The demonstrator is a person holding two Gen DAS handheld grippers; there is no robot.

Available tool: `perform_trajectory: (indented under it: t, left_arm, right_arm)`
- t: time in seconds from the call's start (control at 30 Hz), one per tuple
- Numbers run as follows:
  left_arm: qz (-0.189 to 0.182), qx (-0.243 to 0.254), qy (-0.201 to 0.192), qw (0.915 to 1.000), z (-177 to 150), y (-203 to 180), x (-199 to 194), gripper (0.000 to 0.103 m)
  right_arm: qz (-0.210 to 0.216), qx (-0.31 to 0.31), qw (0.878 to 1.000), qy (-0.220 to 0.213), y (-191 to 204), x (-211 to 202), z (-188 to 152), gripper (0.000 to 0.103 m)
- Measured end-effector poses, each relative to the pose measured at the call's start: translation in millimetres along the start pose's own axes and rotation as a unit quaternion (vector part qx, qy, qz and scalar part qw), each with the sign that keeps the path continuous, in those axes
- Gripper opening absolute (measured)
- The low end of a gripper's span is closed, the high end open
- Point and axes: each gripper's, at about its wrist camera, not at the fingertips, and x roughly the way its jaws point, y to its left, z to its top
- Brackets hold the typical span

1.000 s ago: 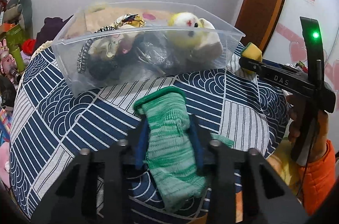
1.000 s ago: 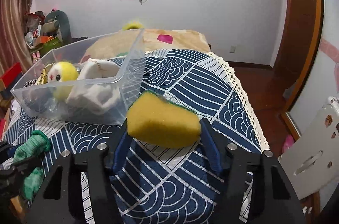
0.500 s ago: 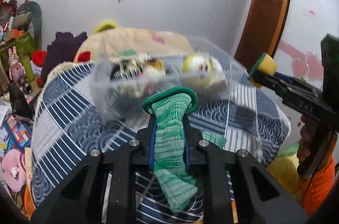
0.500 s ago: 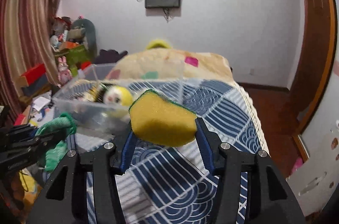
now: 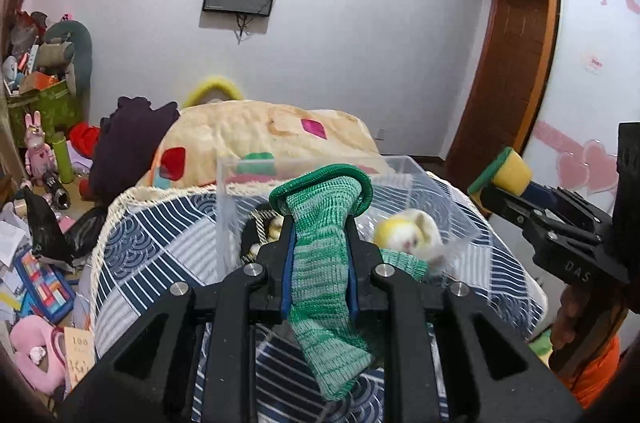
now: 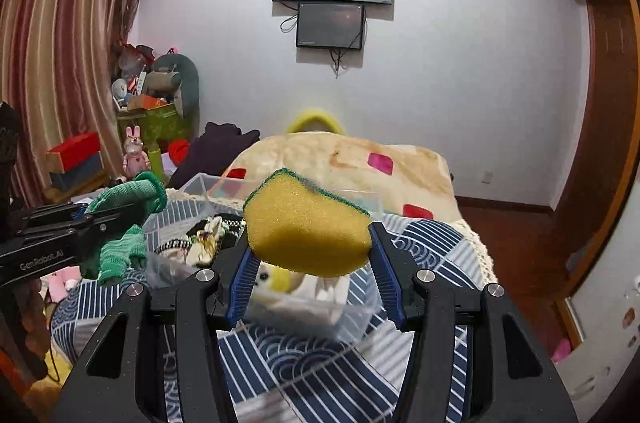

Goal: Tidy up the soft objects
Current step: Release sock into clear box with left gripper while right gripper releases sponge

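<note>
- We see the left gripper (image 5: 318,243) with jaws clamped on a green sock (image 5: 324,263), held above the bed (image 5: 160,263).
- The right gripper (image 6: 312,255) has its jaws clamped on a yellow sponge (image 6: 306,233).
- The clear bin (image 5: 440,199) on the bed contains a yellow-and-white plush (image 5: 408,233) and other soft items.
</note>
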Motion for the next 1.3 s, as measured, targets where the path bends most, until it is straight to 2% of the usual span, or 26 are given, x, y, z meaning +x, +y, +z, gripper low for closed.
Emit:
perform_trajectory:
  t: [0.47, 0.77, 0.8, 0.9, 0.97, 1.03, 1.07, 1.2, 1.3]
  left_arm:
    - [0.038, 0.019, 0.008, 0.9991, 2.3, -6.9, 50.5, 0.020]
    - [0.062, 0.018, 0.025, 0.9976, -8.5, -13.7, 78.4, 0.021]
    - [0.064, 0.019, 0.026, 0.9975, -8.9, -13.9, 78.7, 0.023]
    - [0.071, 0.021, 0.031, 0.9968, -10.6, -12.9, 79.9, 0.037]
    - [0.070, 0.011, 0.030, 0.9970, -11.0, -8.6, 76.7, 0.052]
    - [0.069, 0.002, 0.028, 0.9973, -11.4, -4.9, 73.5, 0.061]
    - [0.065, -0.005, 0.026, 0.9975, -12.0, -2.9, 70.2, 0.062]
    - [0.056, -0.008, 0.025, 0.9981, -11.3, -0.8, 62.5, 0.063]
    - [0.049, -0.004, 0.022, 0.9985, -10.6, -3.9, 54.0, 0.063]
  right_arm:
    - [0.032, 0.054, 0.995, 0.076, -13.1, 48.0, -17.6, 0.050]
    - [0.037, 0.049, 0.993, 0.096, -7.2, 57.5, -24.9, 0.050]
    - [0.037, 0.049, 0.993, 0.096, -6.6, 57.0, -24.4, 0.051]
    - [0.035, 0.043, 0.994, 0.097, -5.1, 56.3, -24.2, 0.054]
    - [0.030, 0.037, 0.994, 0.099, -3.2, 55.7, -24.0, 0.060]
    - [0.026, 0.032, 0.994, 0.097, -1.3, 53.8, -23.8, 0.068]
    - [0.026, 0.030, 0.995, 0.096, -0.9, 52.1, -23.9, 0.072]
    - [0.033, 0.028, 0.995, 0.091, -2.6, 47.7, -22.4, 0.075]
    - [0.031, 0.027, 0.996, 0.080, -3.0, 40.7, -18.9, 0.081]
